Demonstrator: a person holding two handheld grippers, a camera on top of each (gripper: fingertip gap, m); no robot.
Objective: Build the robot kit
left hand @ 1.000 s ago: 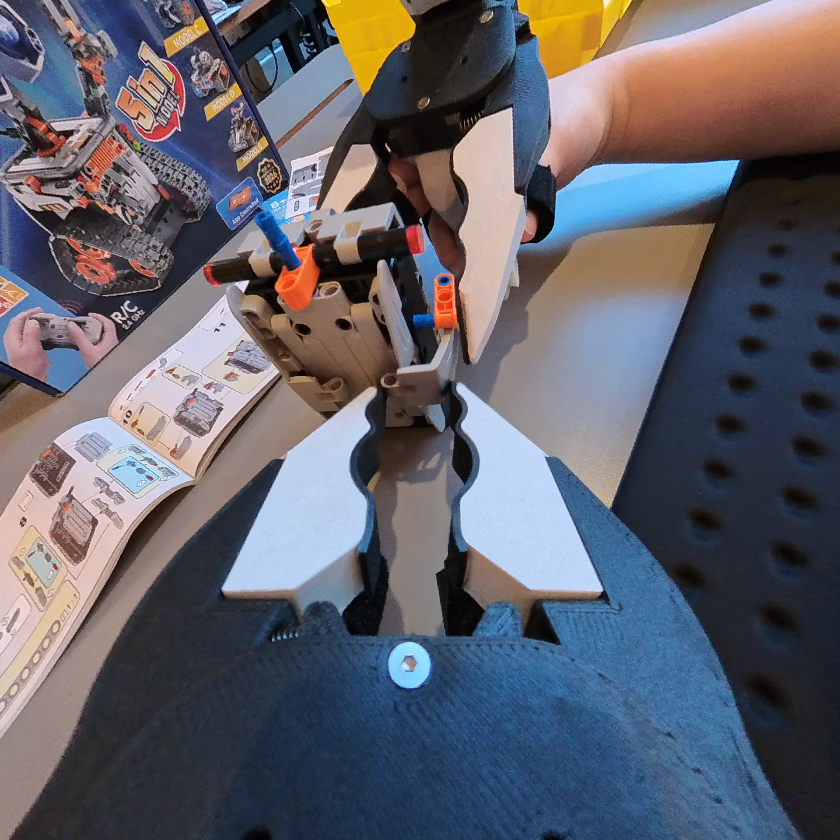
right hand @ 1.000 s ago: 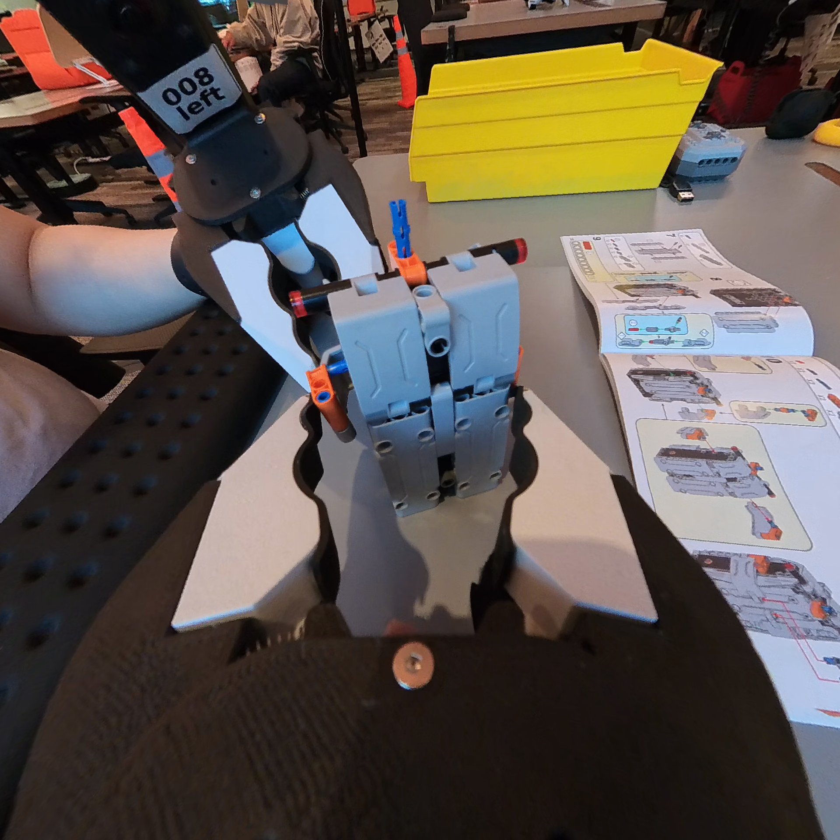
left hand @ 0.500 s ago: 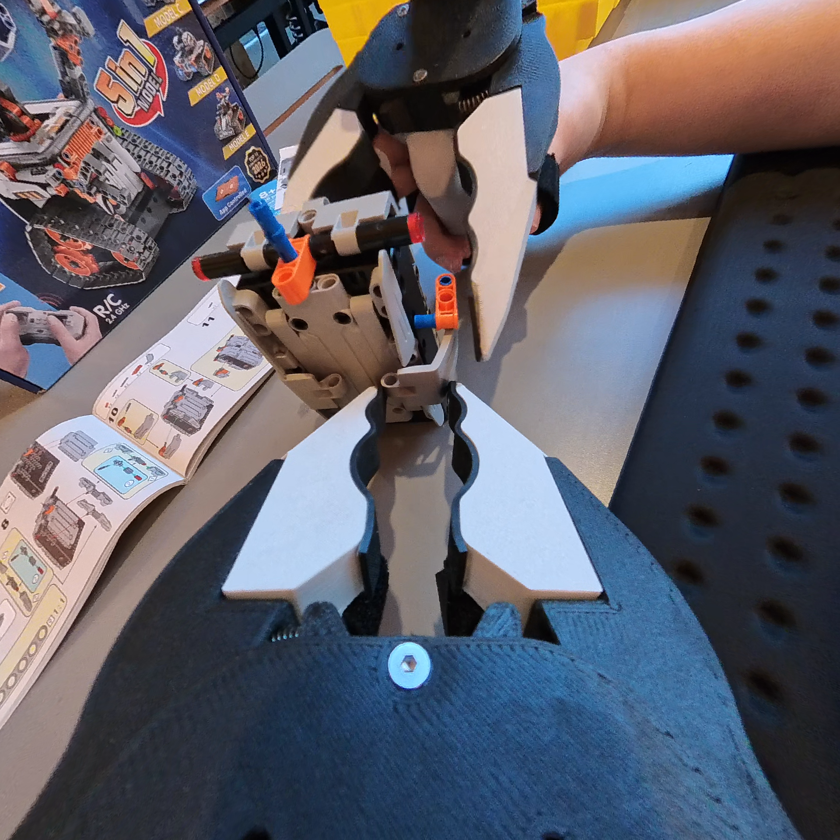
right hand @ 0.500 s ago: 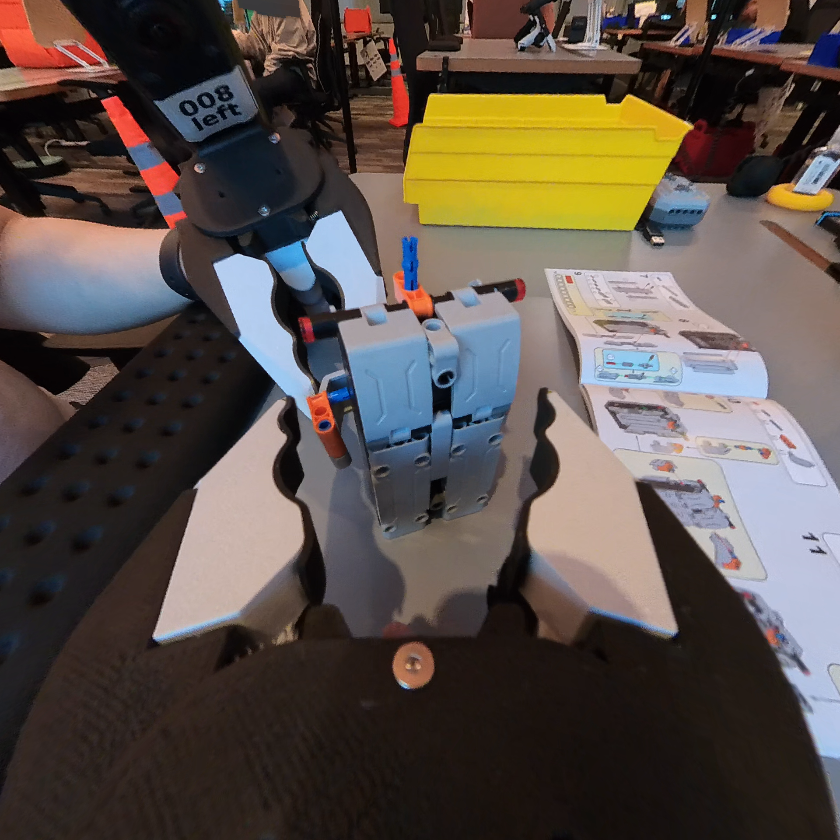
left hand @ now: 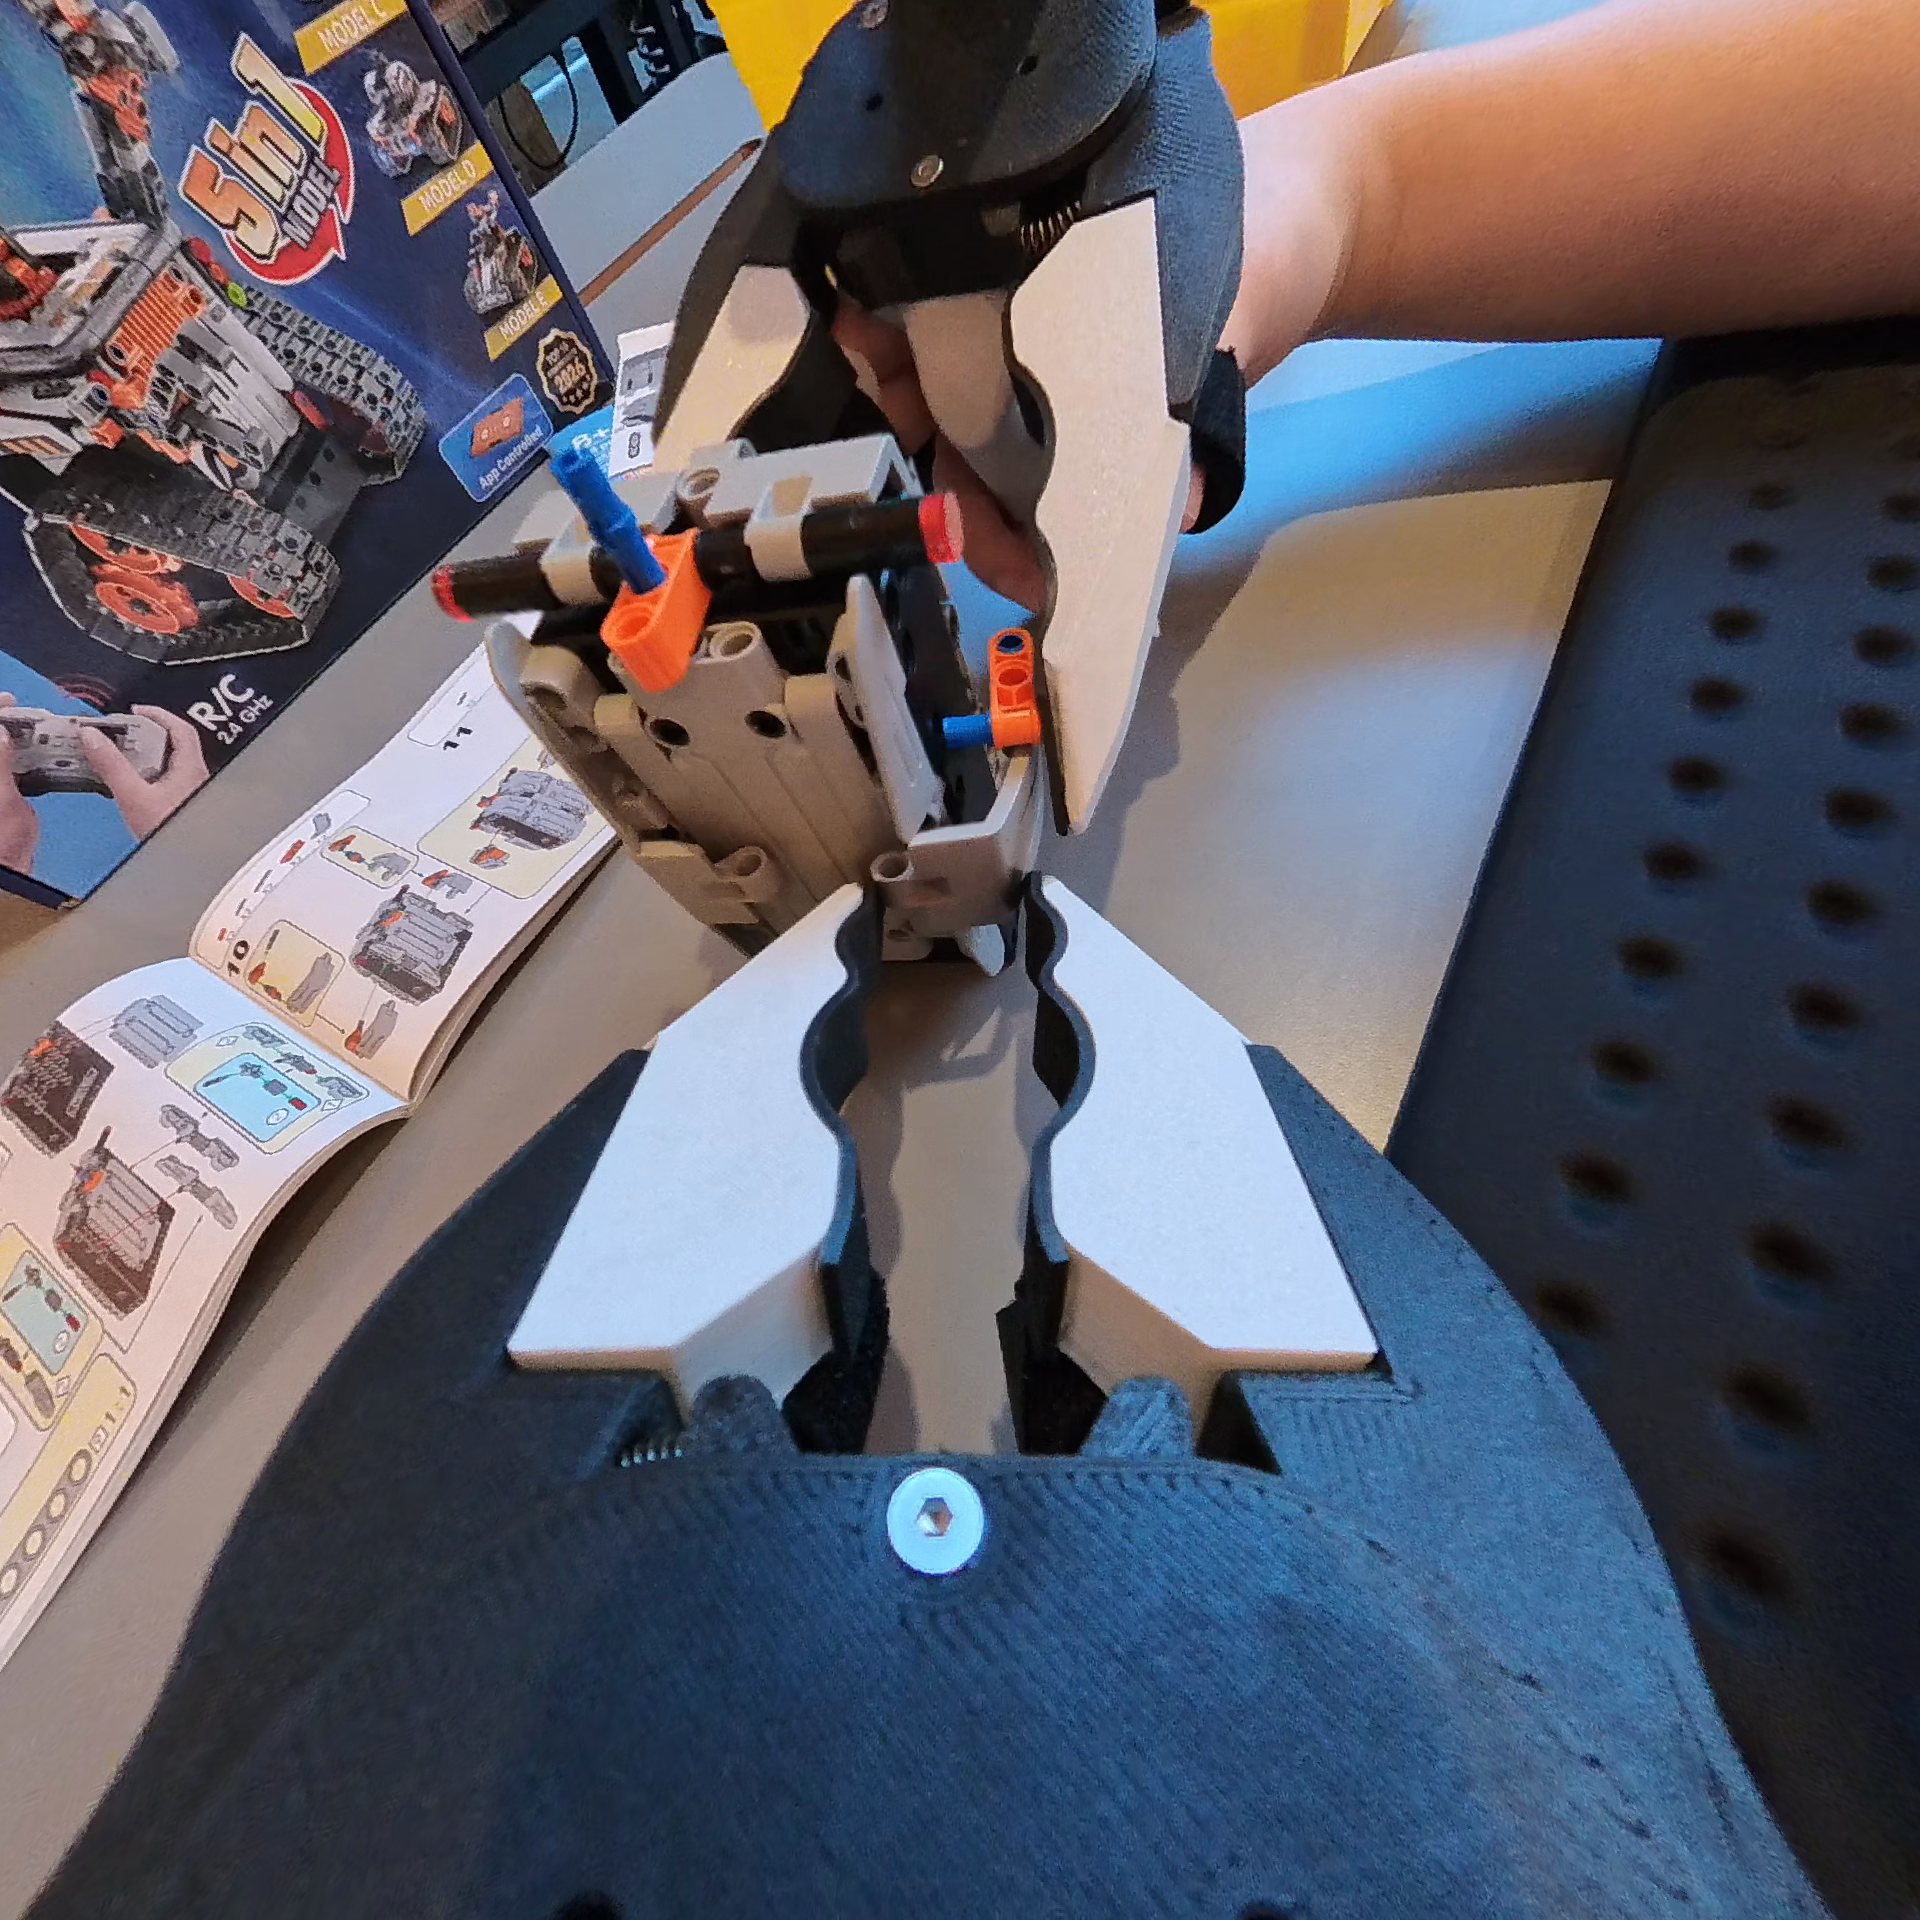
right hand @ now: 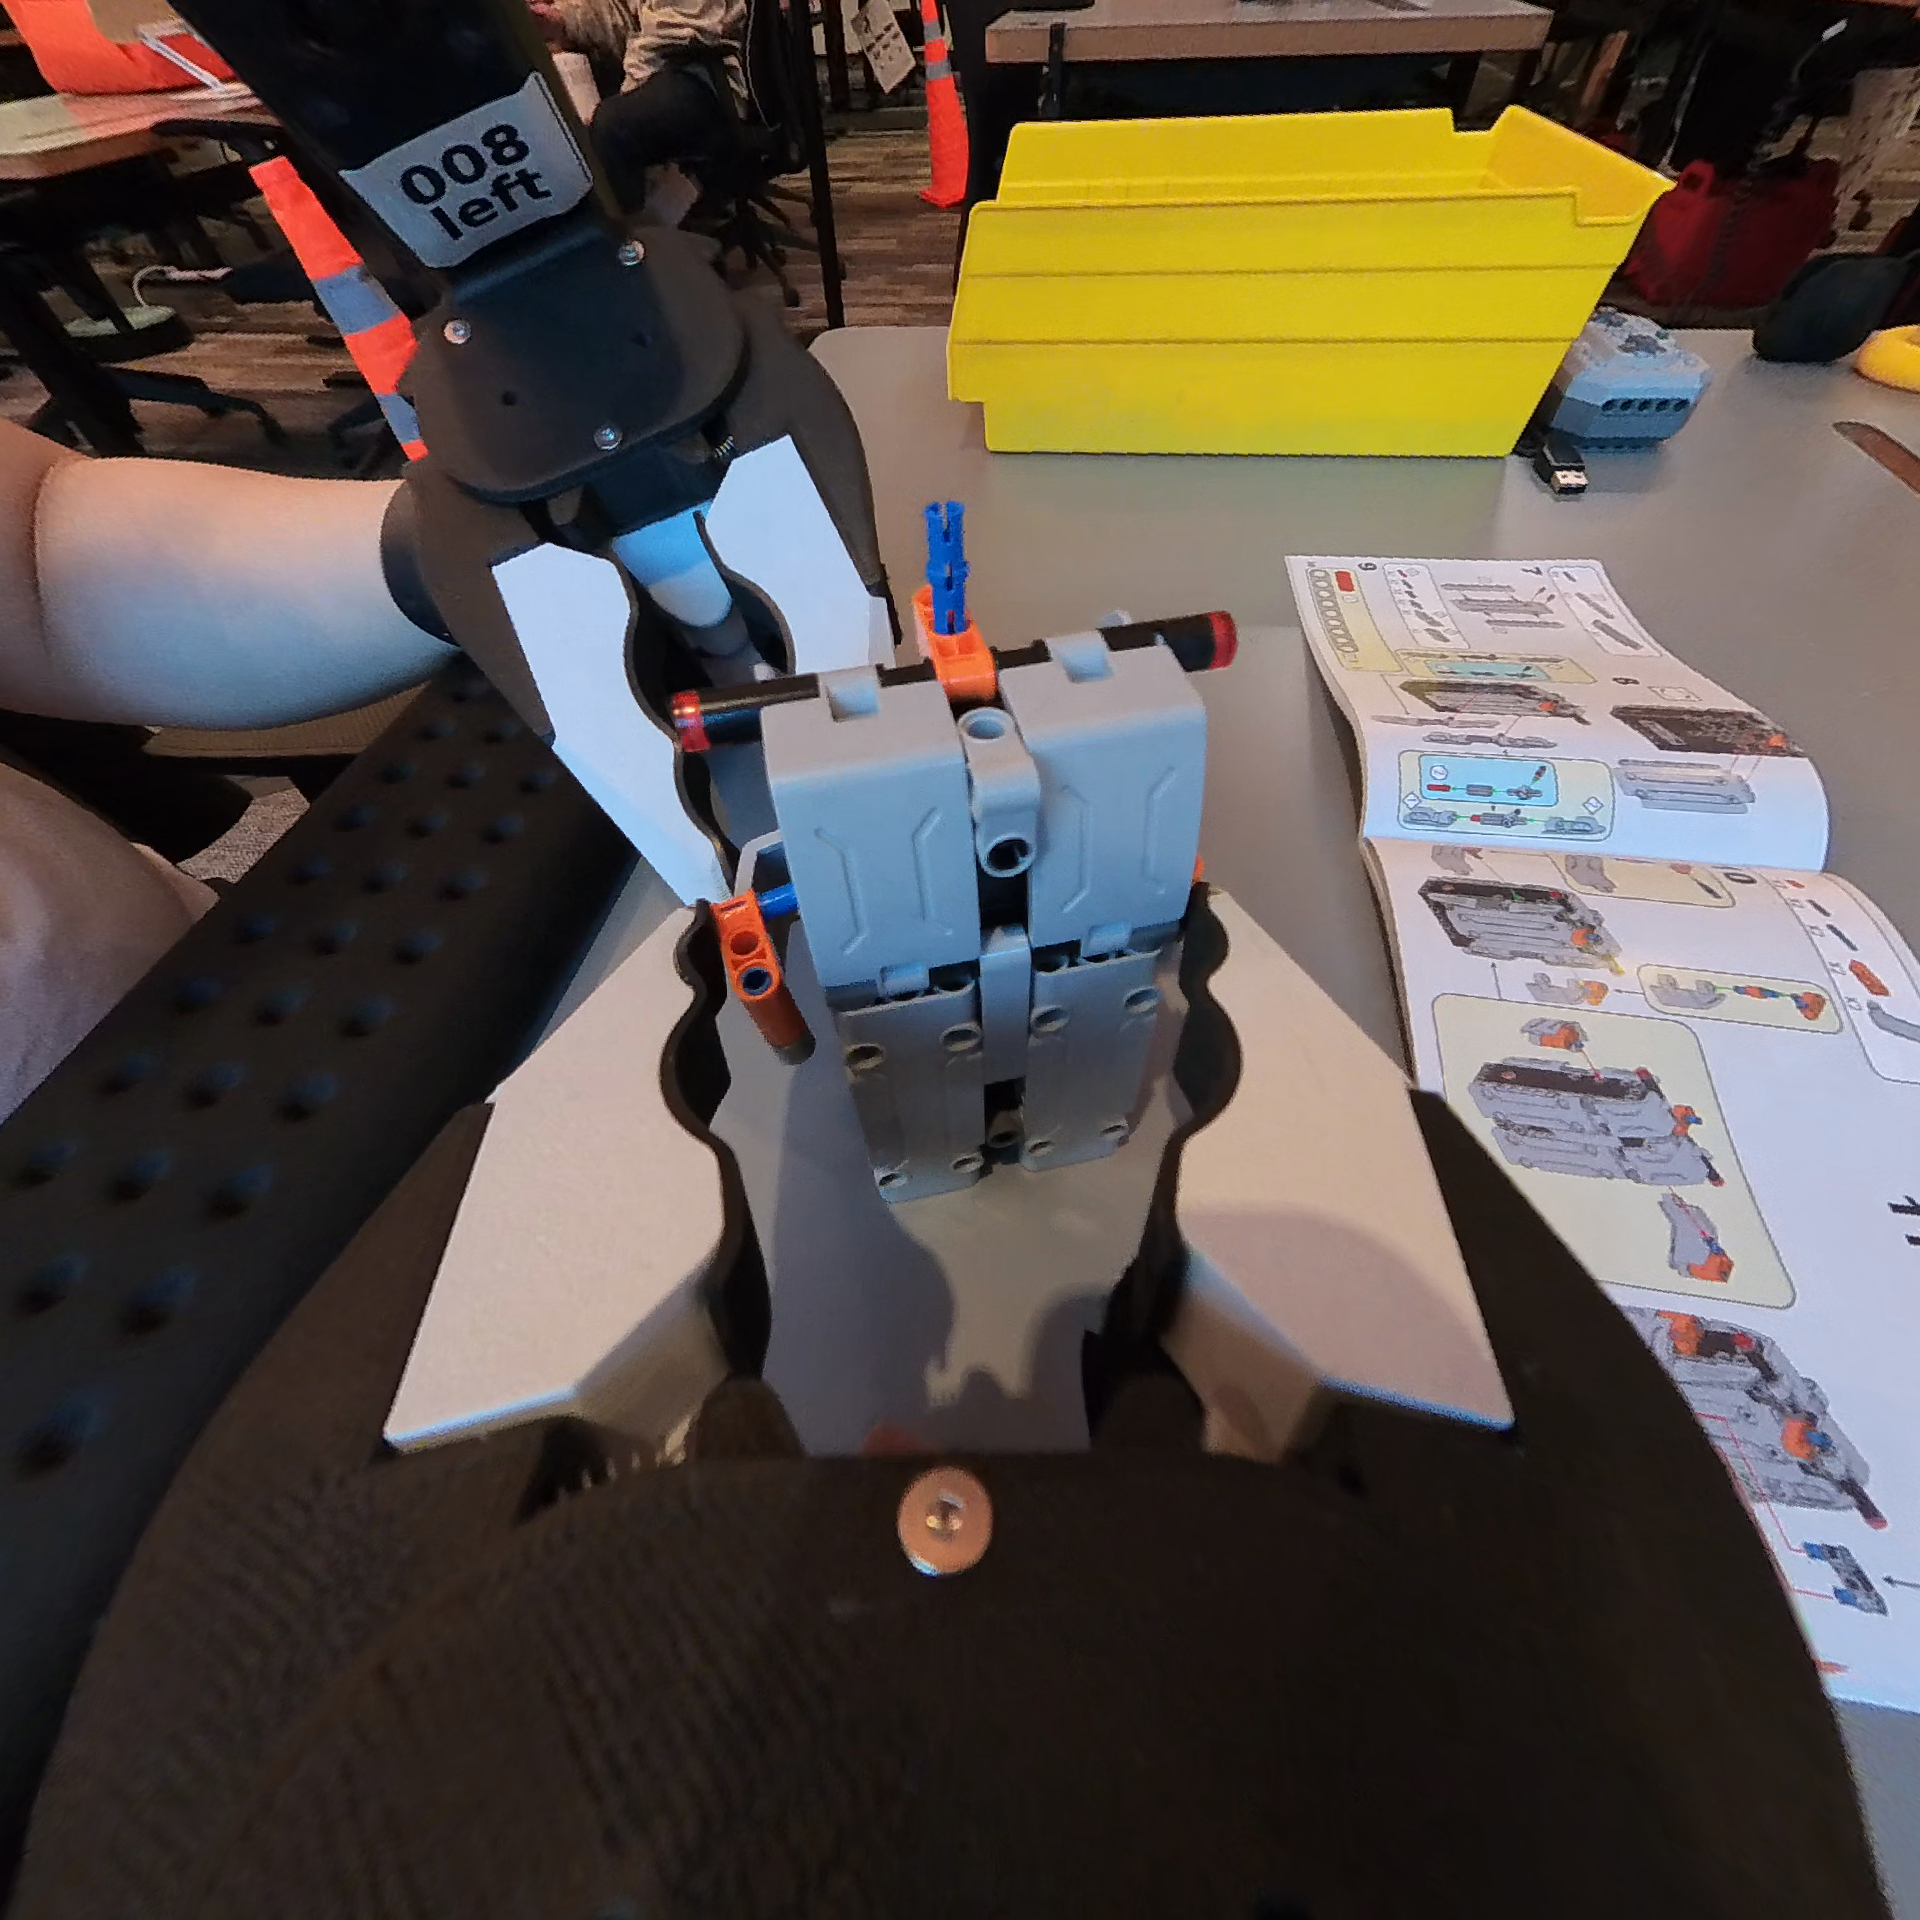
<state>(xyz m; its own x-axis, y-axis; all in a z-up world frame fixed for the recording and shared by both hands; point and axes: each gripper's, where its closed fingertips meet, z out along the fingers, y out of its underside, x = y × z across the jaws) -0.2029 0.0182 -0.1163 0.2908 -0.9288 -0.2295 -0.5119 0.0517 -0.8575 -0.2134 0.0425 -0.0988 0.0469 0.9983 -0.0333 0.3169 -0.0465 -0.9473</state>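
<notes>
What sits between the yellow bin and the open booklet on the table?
Nothing: in the right wrist view, only bare grey table lies between the yellow bin and the instruction booklet.

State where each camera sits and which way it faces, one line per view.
Left wrist view: on the left tool, looking forward at the grey brick assembly; right forearm beyond.
Right wrist view: on the right tool, facing back at the same assembly; left forearm beyond.
Both share the assembly and booklet.

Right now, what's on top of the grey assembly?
A black axle with red ends lies across the grey assembly's top; an orange connector on it holds an upright blue pin. Grey clips hide parts of the axle.
</notes>
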